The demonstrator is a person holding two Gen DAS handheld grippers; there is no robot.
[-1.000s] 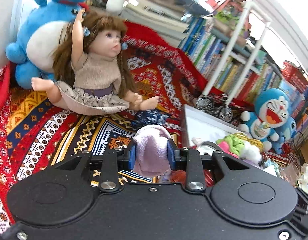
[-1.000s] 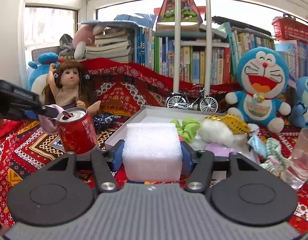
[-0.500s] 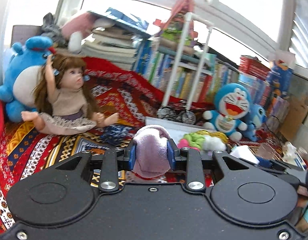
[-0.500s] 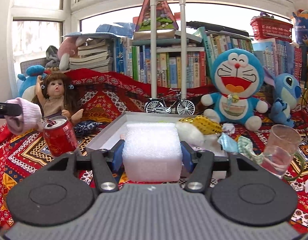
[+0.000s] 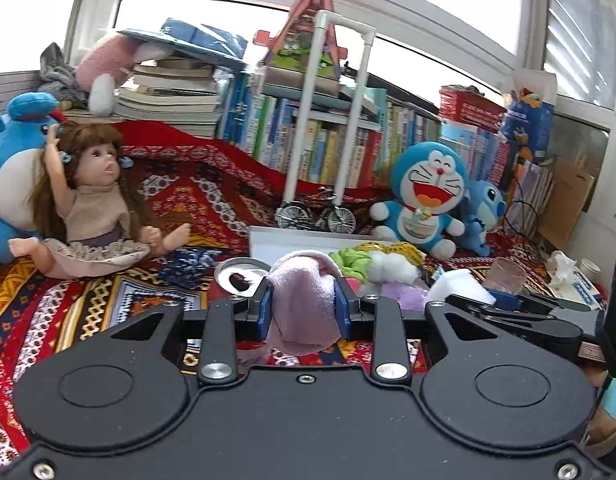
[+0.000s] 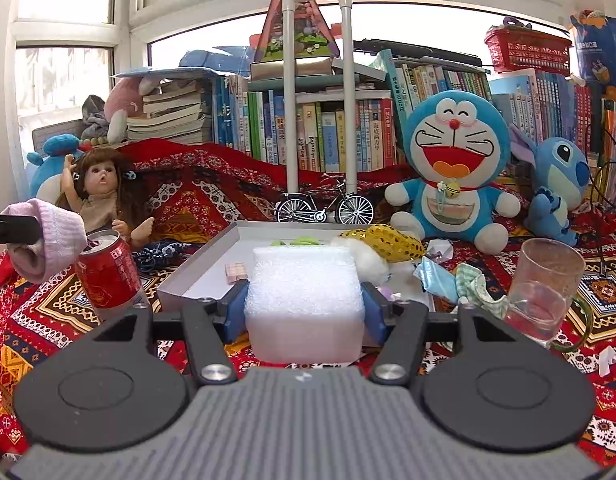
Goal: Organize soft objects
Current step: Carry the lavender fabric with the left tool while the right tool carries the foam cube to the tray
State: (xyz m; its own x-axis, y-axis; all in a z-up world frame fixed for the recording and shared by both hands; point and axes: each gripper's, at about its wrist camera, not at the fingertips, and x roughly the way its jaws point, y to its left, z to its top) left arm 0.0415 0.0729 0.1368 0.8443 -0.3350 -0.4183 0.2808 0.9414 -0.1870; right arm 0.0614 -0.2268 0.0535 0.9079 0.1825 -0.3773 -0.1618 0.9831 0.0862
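My left gripper [image 5: 304, 309] is shut on a pink sock [image 5: 302, 308] and holds it in the air above the red can; the sock also shows at the left of the right wrist view [image 6: 52, 242]. My right gripper [image 6: 304, 308] is shut on a white foam block [image 6: 304, 300], held just in front of the white tray [image 6: 196, 268]. The tray holds a green scrunchie [image 6: 298, 241], a white fluffy ball [image 6: 365, 262], a gold sequin piece [image 6: 387, 242] and a small pink block [image 6: 236, 272].
A red soda can [image 6: 108, 274] stands left of the tray. A clear glass [image 6: 543, 288] stands at the right, with crumpled cloths [image 6: 459, 276] beside it. A doll [image 6: 102, 196], a toy bicycle [image 6: 323, 206], a Doraemon plush [image 6: 453, 168], a blue plush [image 6: 559, 184] and books line the back.
My left gripper has swung right and up with the sock, from facing the doll to facing the tray. My right gripper has moved closer to the tray with the foam block.
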